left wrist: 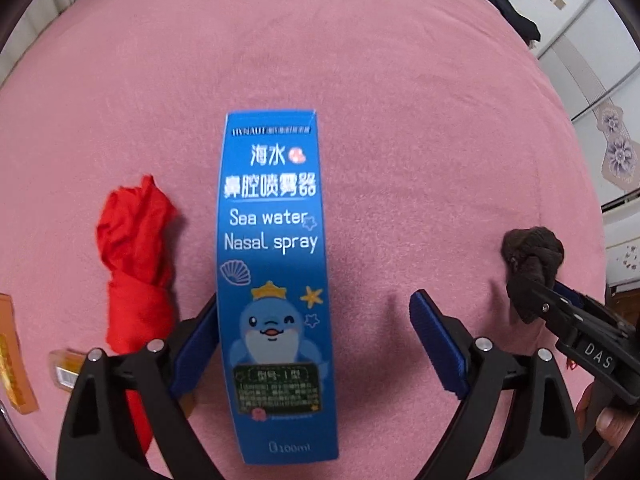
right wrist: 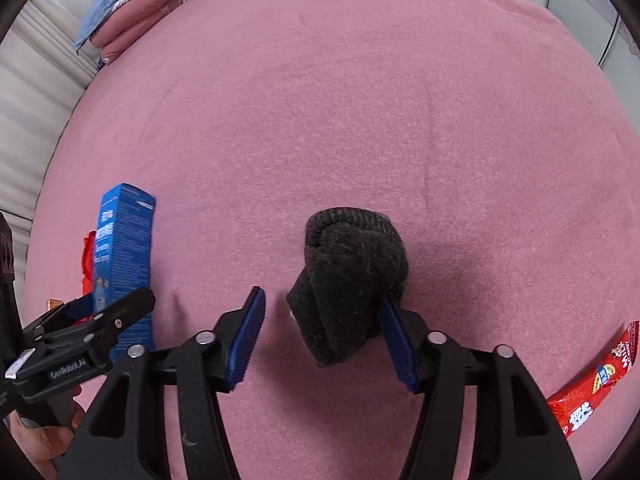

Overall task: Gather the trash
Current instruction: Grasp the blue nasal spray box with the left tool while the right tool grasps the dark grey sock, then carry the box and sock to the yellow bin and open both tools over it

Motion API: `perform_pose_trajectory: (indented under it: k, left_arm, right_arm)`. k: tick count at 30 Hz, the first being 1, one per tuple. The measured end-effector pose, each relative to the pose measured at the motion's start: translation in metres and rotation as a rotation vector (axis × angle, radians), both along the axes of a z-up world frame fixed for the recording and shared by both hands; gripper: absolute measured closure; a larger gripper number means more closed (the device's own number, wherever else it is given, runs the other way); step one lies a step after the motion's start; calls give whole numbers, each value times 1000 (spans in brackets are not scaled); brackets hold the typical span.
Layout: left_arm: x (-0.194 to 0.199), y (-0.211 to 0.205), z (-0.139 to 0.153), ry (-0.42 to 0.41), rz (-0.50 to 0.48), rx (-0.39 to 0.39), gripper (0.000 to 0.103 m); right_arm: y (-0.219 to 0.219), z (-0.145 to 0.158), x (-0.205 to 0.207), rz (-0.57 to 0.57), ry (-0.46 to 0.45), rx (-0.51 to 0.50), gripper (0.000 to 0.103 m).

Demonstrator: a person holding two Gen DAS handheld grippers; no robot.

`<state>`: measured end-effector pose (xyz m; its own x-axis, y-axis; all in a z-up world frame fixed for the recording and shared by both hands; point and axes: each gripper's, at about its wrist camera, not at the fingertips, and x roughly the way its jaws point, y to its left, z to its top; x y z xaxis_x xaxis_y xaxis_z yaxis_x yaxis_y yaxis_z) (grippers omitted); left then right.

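The left claw (left wrist: 316, 338) stands wide apart over a pink fleece-covered bed (left wrist: 360, 80), with a tall blue cardboard nasal-spray box (left wrist: 274, 280) lying flat between its blue ribbed pads; the left pad touches the box's left edge, while the right pad (left wrist: 438, 344) stands clear of it, so nothing is clamped. A crumpled red cloth (left wrist: 136, 264) lies just beside the box on its left, and an orange packet (left wrist: 16, 360) sits at the left rim of that view. The right claw (right wrist: 324, 338) is about half apart, its jaws set on either side of a balled dark grey knitted sock (right wrist: 352, 280) resting on the bed: the right pad touches or tucks under the sock's edge, the left pad (right wrist: 248, 336) is separated from it by a strip of pink cover. Whether the sock is lightly pinched cannot be told. A red printed snack wrapper (right wrist: 596, 380) lies well to the right.
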<state>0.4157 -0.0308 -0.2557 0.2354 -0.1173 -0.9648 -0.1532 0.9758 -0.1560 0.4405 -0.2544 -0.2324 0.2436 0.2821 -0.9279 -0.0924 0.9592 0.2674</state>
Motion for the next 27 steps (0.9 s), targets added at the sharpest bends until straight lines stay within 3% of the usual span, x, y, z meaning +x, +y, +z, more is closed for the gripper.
perform_pose_trajectory:
  k: [1,3,6,16,27]
  left_arm:
    - [1,1,-3,14,6,-4,21]
    - [3,3,-10,41,15,-9,44]
    - [0,-1,-13,52,-5,36,56]
    - [-44,-20,5,0,-44,-18,56]
    - [-136,-66,29,29,-105,-97,56]
  right_arm:
    - [-1,-1,-1,-5,-2,-7,61]
    - [-6,0,-4,-13,-5,-9,72]
    - [-14,2,-10,-15,-5,20,83]
    - [-30,18,-63,-1,-5,108,85]
    - [-69,46,-163,-40,12,154,85]
